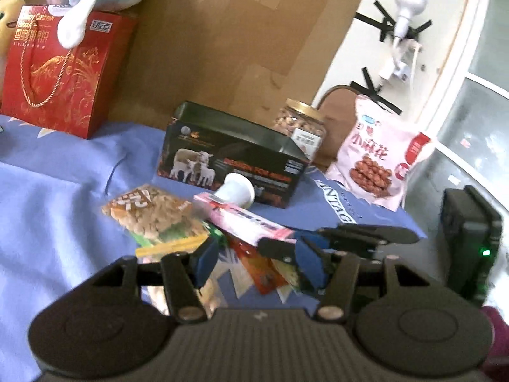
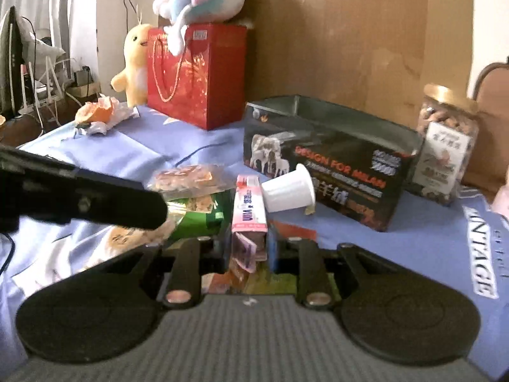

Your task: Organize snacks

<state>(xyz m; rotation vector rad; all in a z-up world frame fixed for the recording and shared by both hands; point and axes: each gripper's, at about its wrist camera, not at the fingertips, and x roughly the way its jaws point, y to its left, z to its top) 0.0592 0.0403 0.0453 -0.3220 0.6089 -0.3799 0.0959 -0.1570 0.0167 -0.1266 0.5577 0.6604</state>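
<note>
A long pink box point(image 2: 248, 205) lies on the snack pile, and my right gripper point(image 2: 249, 250) is shut on its near end. A white cup point(image 2: 289, 191) lies on its side against the box's far end. My left gripper point(image 1: 257, 262) is open just above an orange packet point(image 1: 262, 269), touching nothing. A clear bag of crackers point(image 1: 152, 213) and a green packet point(image 2: 197, 216) lie to the left. Behind stands an open black box with a sheep picture point(image 1: 232, 159). In the right wrist view the left gripper's finger point(image 2: 95, 197) comes in from the left.
A nut jar point(image 1: 300, 124) and a pink snack bag point(image 1: 375, 162) stand right of the black box. A red gift bag point(image 1: 63, 73) with plush toys stands at the back left, against a cardboard wall. Blue cloth point(image 1: 47, 191) covers the table. A black device point(image 1: 467, 238) stands past the right edge.
</note>
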